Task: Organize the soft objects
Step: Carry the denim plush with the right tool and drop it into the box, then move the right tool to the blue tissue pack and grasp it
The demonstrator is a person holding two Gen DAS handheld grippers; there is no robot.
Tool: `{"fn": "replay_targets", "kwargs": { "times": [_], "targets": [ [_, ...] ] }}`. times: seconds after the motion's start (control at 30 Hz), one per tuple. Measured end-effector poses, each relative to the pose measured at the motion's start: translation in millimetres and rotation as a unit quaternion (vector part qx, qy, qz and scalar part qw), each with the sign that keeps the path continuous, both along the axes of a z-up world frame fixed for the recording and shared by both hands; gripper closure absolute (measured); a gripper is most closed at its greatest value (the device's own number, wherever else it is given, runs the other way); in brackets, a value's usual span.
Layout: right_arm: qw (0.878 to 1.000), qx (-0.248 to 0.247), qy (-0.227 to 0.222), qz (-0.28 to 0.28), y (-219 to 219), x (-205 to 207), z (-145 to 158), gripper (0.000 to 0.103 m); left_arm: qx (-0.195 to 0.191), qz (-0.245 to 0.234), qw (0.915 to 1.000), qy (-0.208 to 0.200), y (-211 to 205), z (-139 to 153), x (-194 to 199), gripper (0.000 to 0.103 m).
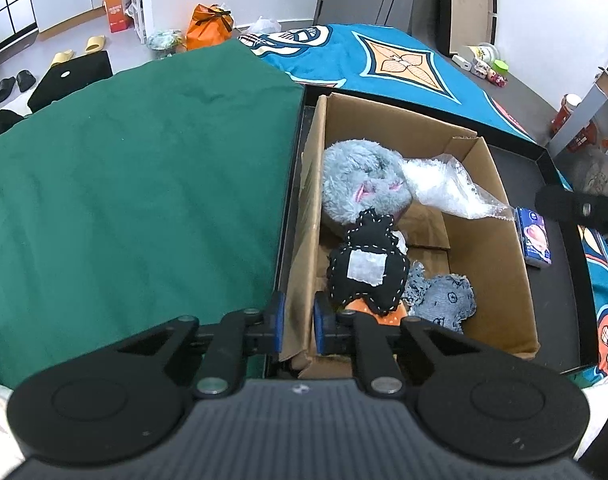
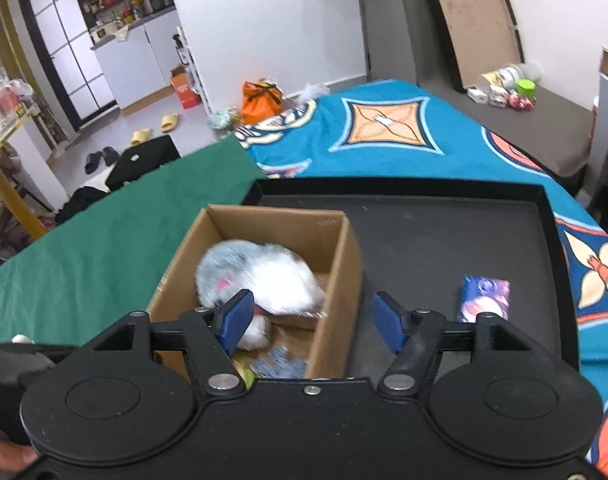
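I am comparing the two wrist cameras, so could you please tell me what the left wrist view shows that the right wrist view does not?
Only the left wrist view shows the black stitched toy in the cardboard box and the left tool gripping the box's near-left wall.

Only the right wrist view shows the right tool, open above the box's right wall.

Both show the box, grey plush, blue packet, black tray and green cloth.
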State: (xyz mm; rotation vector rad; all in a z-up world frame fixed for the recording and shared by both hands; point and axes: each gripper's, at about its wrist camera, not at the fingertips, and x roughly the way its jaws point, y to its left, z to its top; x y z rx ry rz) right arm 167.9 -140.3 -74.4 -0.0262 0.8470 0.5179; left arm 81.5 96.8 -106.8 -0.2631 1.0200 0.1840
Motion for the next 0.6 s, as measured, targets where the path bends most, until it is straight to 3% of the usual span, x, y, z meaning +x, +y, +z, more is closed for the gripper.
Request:
{"fn": "replay_targets", "kwargs": {
  "times": [0.47,0.6],
  "targets": [
    [1.0,-0.001,0.019,-0.025,-29.5,7.2,-16.1,0.029,0.038,-0.003,0.9993,0.002,-10.9,7.8,7.2,0.086],
    [0.999,-0.003,0.029,-0.031,-38.0,12.3,-24.6,0.029,0.033,-0.005,0.9994,0.012,-14.4,7.0,11.7,0.085]
  ]
}}
